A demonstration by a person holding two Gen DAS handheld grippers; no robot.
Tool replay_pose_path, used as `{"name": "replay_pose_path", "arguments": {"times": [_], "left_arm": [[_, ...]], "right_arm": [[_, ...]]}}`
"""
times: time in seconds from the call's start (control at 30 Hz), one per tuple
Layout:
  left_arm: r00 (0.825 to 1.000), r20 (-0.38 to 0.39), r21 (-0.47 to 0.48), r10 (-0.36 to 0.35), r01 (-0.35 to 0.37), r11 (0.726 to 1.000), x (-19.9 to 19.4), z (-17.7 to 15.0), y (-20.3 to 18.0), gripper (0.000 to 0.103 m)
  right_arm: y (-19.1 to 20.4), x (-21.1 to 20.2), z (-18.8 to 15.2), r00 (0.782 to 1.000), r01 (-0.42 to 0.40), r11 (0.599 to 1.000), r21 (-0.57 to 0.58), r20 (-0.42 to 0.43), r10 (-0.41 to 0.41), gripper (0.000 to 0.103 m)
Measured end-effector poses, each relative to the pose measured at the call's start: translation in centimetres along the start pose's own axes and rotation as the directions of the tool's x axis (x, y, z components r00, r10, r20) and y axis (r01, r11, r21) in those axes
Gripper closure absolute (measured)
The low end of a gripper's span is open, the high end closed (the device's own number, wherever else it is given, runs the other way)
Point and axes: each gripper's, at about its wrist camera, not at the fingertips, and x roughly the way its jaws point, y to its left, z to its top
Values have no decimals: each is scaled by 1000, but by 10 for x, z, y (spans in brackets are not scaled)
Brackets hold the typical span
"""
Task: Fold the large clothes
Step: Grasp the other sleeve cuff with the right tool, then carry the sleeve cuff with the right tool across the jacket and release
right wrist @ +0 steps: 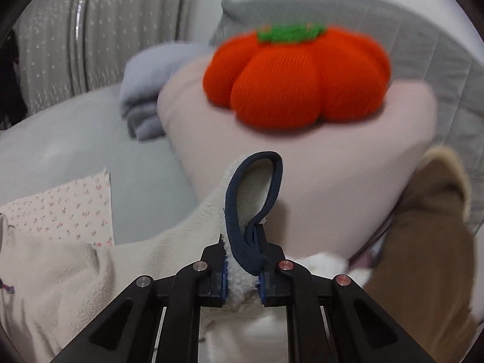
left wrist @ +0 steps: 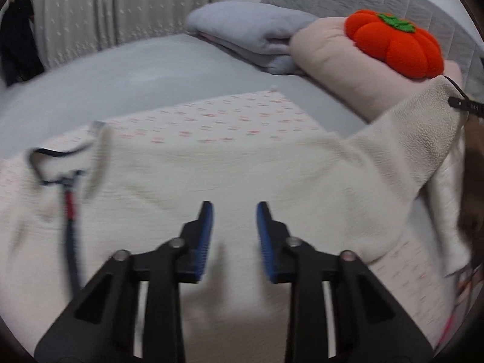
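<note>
A cream fleece jacket (left wrist: 211,166) lies spread on a floral cloth (left wrist: 227,118) on the bed. Its dark-trimmed collar and zip (left wrist: 66,181) are at the left. My left gripper (left wrist: 233,208) hovers over the jacket's body with a gap between its blue pads and nothing in it. One sleeve (left wrist: 417,127) is lifted up to the right. In the right wrist view my right gripper (right wrist: 243,239) is shut on that sleeve's navy-edged cuff (right wrist: 239,211), which loops up above the fingers. The sleeve (right wrist: 181,242) trails down to the left.
An orange pumpkin cushion (right wrist: 296,75) rests on a pink pillow (right wrist: 302,181) just behind the raised cuff. Folded grey-blue blankets (left wrist: 251,27) lie beyond. A brown-clad part of a person (right wrist: 423,242) is at the right. Curtains (left wrist: 90,15) hang behind the bed.
</note>
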Motion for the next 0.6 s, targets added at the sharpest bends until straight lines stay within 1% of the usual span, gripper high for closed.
{"name": "replay_pose_path", "arguments": {"times": [0.03,0.1,0.17,0.2,0.23,0.27,0.3,0.33,0.37,0.43,0.47,0.5,0.57,0.6], "left_arm": [[999,-13,-26,-48,48,999,10,2,-11,85],[988,-37,-75,-150,147,986,33,0,-39,91],[971,-71,-104,-229,222,970,57,-6,-66,91],[959,-96,-118,-266,254,960,72,-13,-80,91],[949,-121,-125,-290,276,953,85,-20,-93,92],[953,-138,-114,-270,256,960,98,-29,-106,92],[968,-111,-69,-224,218,974,100,-33,-116,94],[970,-110,-58,-217,212,976,99,-30,-120,94],[965,-120,-78,-231,223,972,100,-27,-117,94],[955,-127,-121,-269,254,960,99,-27,-109,93],[953,-127,-131,-274,258,957,95,-28,-107,93],[954,-126,-136,-272,255,957,89,-28,-105,91],[958,-128,-136,-256,239,962,73,-30,-104,74],[961,-127,-128,-244,228,965,64,-31,-101,55]], "right_arm": [[-8,-13,1,999,16,1000,0,43,-16,89],[-26,-29,4,994,38,999,20,104,-40,90],[-42,-36,5,993,30,999,29,110,-33,90],[-51,-35,5,994,30,999,36,104,-34,90],[-59,-34,4,995,36,999,41,97,-39,90],[-65,-34,2,995,33,998,49,91,-37,90],[-73,-33,-1,997,14,998,68,81,-19,90],[-81,-31,-3,998,-16,996,87,67,11,90],[-84,-29,-5,997,-48,993,109,58,42,90],[-85,-35,-3,996,-72,991,112,65,65,90],[-82,-40,-1,994,-84,990,109,73,77,90],[-78,-47,3,992,-99,990,104,83,90,90],[-65,-62,13,986,-136,988,79,108,127,90],[-59,-72,17,982,-153,986,65,121,145,90]]}}
